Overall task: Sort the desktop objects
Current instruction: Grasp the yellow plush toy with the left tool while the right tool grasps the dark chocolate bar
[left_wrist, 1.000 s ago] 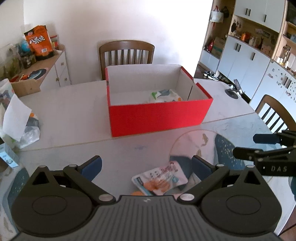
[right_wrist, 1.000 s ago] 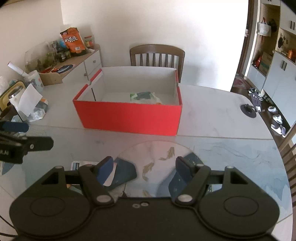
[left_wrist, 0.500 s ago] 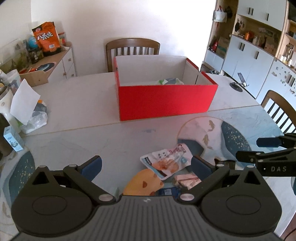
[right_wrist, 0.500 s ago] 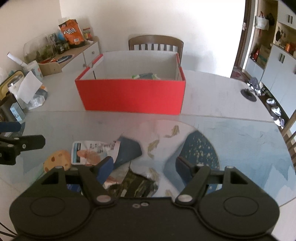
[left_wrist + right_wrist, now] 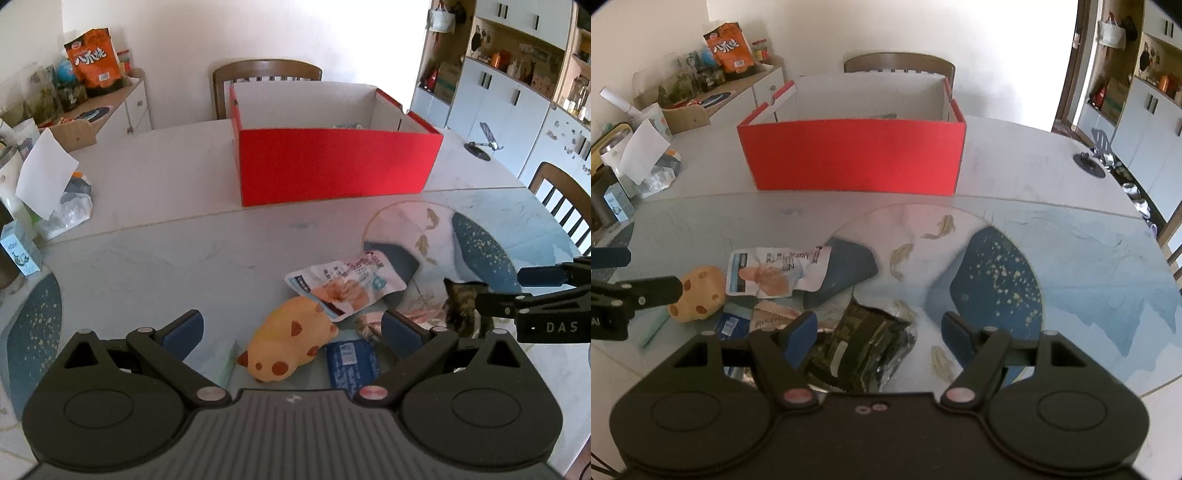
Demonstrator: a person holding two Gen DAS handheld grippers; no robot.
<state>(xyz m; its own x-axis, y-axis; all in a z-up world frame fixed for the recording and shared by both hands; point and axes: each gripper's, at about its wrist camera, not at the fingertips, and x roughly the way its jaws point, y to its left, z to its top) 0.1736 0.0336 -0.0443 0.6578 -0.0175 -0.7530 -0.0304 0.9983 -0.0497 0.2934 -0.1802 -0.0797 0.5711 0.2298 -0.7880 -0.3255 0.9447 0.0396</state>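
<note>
Snack packets and a yellow plush toy (image 5: 291, 339) lie clustered at your worktop's (image 5: 166, 258) near edge, on its glass-topped fish-and-mountain print. Your left gripper (image 5: 291, 328) hangs above the toy, fingers spread, pinching nothing. Your right gripper (image 5: 875, 328) hovers over a dark crinkled packet (image 5: 864, 347), fingers likewise spread. At twelve o'clock sits the red box (image 5: 332, 166), a wooden chair (image 5: 266, 74) behind it; white cabinets (image 5: 498, 99) stand at two o'clock.
</note>
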